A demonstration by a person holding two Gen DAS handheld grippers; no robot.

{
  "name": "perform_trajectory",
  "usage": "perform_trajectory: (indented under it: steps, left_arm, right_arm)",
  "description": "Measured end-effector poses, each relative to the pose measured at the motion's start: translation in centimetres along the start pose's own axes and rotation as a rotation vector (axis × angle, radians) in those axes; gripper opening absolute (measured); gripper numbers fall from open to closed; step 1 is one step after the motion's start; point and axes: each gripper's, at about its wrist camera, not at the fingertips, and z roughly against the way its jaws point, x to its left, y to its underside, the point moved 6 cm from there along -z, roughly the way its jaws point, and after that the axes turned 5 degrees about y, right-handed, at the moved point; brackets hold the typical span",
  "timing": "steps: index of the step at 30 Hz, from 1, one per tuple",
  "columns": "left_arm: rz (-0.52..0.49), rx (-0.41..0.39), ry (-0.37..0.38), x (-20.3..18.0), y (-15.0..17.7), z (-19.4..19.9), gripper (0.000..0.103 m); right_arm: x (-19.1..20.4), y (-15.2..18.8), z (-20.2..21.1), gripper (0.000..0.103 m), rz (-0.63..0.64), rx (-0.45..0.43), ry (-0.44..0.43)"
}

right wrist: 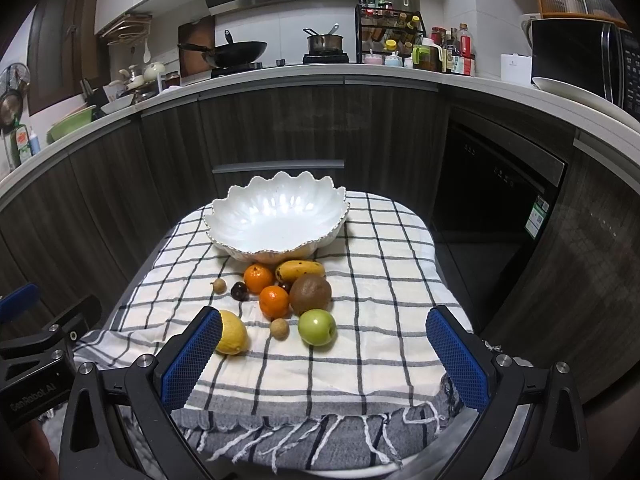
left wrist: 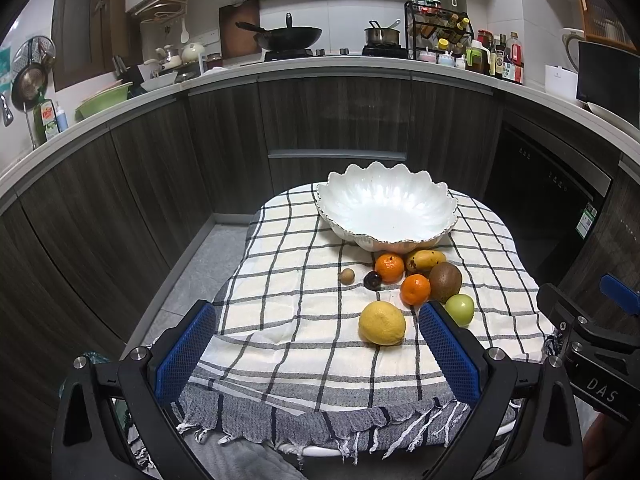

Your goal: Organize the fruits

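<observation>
A white scalloped bowl stands at the far side of a checked cloth. In front of it lie a mango, two tangerines, a kiwi, a green apple, a lemon, a dark cherry and small brown longans. My left gripper hovers open near the lemon. My right gripper is open, nearer than the apple. Both are empty.
The checked cloth covers a small round table with a fringed near edge. Dark kitchen cabinets curve behind, with a counter holding a wok, a pot and bottles. The right gripper's body shows at right in the left wrist view.
</observation>
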Motion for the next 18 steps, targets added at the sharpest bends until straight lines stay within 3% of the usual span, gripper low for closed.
perform_trajectory:
  steps: [18]
  left_arm:
    - [0.005, -0.003, -0.004, 0.39, -0.61, 0.35, 0.103]
  right_arm:
    - [-0.02, 0.01, 0.02, 0.103, 0.001, -0.001, 0.002]
